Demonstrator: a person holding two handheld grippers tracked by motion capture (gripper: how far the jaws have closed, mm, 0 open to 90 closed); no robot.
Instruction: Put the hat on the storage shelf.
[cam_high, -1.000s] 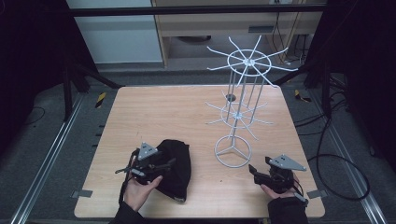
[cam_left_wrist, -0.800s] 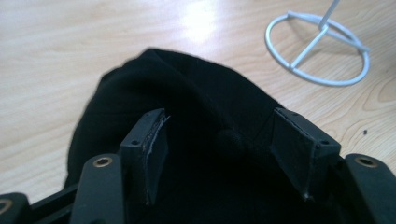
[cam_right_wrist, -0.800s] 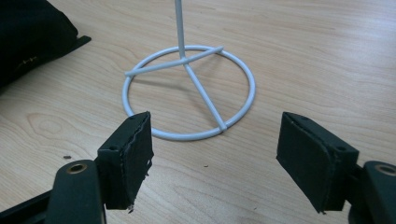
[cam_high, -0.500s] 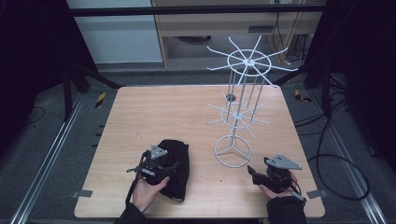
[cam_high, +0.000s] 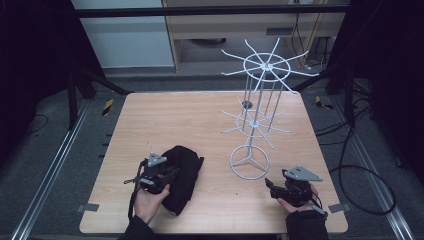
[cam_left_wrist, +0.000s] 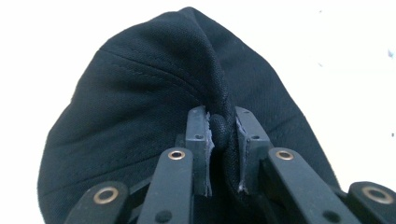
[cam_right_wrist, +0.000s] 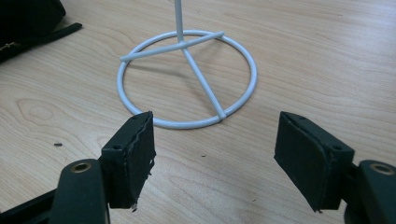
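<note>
A black cap (cam_high: 186, 170) lies on the wooden table (cam_high: 170, 120) near the front left. My left gripper (cam_high: 172, 173) reaches onto it from the left. Its jaws have just been closing, and in the left gripper view a fold of the cap's cloth (cam_left_wrist: 140, 93) is pinched between the pads of the left gripper (cam_left_wrist: 223, 135). My right gripper (cam_high: 270, 184) rests at the front right, pointing toward the white wire stand (cam_high: 249, 162). In the right gripper view the right gripper (cam_right_wrist: 215, 149) is open and holds nothing, just short of the stand's base ring (cam_right_wrist: 187, 79).
The wire stand rises to two tiers of radiating arms (cam_high: 267, 66) over the right half of the table. A corner of the cap and its strap (cam_right_wrist: 32, 25) lie left of the ring. Metal rails (cam_high: 50, 170) run along both sides on the floor.
The left gripper has slid a little to the right onto the cap and its jaws have closed on the cloth. The right gripper has stayed in place.
</note>
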